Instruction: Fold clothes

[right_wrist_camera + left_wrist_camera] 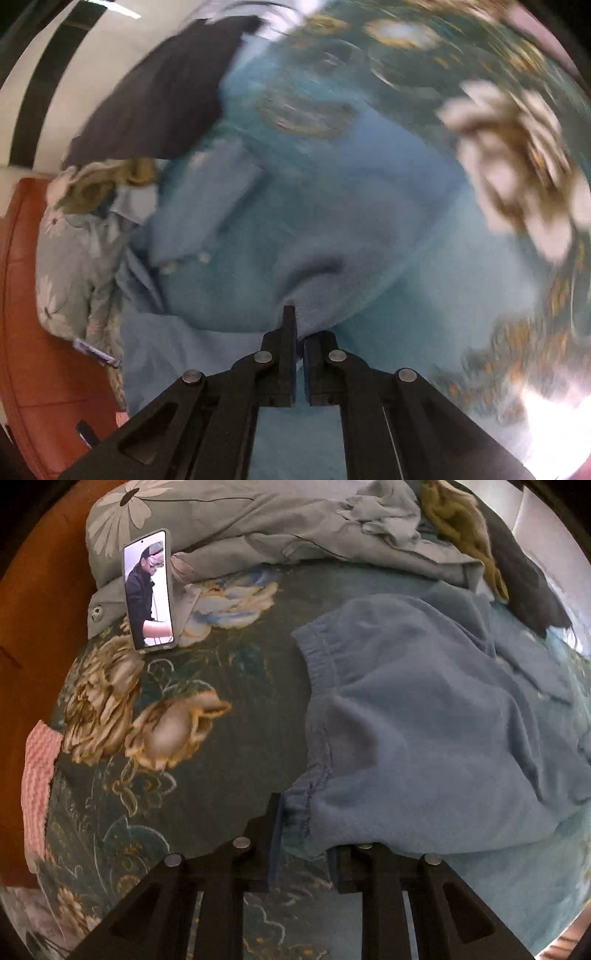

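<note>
On the bed, mid-fold: blue fleece pants (424,716) lie spread on the floral bedspread (229,746), waistband toward the left gripper (303,834). Its jaws stand narrow, w/ the waistband corner lying between them; whether the pads really bite the cloth I can't tell from here. Over in the right wrist view the right gripper (300,332) is pinched tight on a fold of the same pants (295,229), cloth puckering up into the tips. That whole view is smeared, so the hand looks to be on the move.

Step in hand, I'd say: both tools taking hold of the pants to carry one part over the other. Next move needs both grips firm, then a lift & sweep together, keeping the edge taut so the fleece doesn't bunch. Fleece is thick, could slip a narrow pinch.

Surface: soft bed, dark green cover w/ big cream flowers. A phone (149,590) leans upright against a rumpled grey-green daisy-print quilt (229,528) at the far side. More clothes piled beyond: something mustard (461,528), something dark (524,576). Pink knit piece (38,786) at the left edge. Orange-brown padded surface (40,350) past the bed, pale wall (122,44) w/ dark stripes behind.
</note>
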A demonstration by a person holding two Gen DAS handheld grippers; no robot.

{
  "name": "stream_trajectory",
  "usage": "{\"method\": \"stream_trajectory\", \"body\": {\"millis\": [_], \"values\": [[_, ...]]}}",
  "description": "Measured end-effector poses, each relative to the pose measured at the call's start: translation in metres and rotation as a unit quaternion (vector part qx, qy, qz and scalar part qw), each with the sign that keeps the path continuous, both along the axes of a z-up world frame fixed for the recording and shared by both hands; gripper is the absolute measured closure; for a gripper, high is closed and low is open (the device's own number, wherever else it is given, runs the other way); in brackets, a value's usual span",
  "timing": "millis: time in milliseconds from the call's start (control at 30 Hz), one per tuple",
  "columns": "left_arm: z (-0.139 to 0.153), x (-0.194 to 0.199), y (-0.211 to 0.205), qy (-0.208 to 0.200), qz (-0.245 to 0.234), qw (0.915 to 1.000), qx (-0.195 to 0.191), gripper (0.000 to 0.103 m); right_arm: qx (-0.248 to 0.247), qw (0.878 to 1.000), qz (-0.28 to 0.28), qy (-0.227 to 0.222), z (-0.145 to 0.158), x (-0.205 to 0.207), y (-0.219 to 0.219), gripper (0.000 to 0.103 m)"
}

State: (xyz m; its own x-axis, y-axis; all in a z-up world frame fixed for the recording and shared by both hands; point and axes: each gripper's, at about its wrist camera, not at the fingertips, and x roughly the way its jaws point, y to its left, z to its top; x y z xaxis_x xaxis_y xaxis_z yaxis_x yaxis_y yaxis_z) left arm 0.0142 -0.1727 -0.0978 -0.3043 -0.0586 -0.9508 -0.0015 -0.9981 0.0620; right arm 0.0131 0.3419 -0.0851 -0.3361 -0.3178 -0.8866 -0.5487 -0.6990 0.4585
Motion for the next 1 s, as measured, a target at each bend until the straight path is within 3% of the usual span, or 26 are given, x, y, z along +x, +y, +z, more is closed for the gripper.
{"method": "stream_trajectory", "body": {"millis": [133, 367, 467, 600, 667, 767, 933, 1000], "values": [[0.004, 0.013, -0.005, -0.013, -0.006, 0.9998, 0.014, 0.077, 0.01, 1.0, 0.002, -0.003, 0.002, 0.018, -0.003, 0.1], [0.01, 0.043, -0.019, -0.06, 0.001, 0.9971, 0.047, 0.048, 0.021, 0.999, -0.003, -0.03, -0.001, 0.036, 0.004, 0.1], [0.017, 0.056, -0.027, -0.066, 0.005, 0.9959, 0.061, 0.044, 0.022, 0.999, -0.003, -0.038, -0.006, 0.041, 0.006, 0.1], [0.013, 0.045, -0.043, -0.064, 0.028, 0.9924, 0.101, 0.04, 0.026, 0.999, -0.001, -0.044, -0.01, 0.04, 0.005, 0.1], [0.004, 0.032, -0.055, -0.065, 0.067, 0.9851, 0.144, 0.04, 0.03, 0.999, -0.001, -0.044, -0.009, 0.04, 0.006, 0.1], [-0.011, 0.017, -0.068, -0.074, 0.113, 0.9676, 0.213, 0.039, 0.037, 0.998, -0.003, -0.044, -0.006, 0.038, 0.006, 0.1], [-0.026, 0.007, -0.049, -0.104, 0.087, 0.9495, 0.283, 0.042, 0.043, 0.998, 0.006, -0.052, -0.006, 0.032, 0.003, 0.1], [-0.025, 0.007, -0.043, -0.105, 0.079, 0.9474, 0.292, 0.055, 0.04, 0.998, 0.002, -0.051, -0.006, 0.032, 0.004, 0.1]]}}
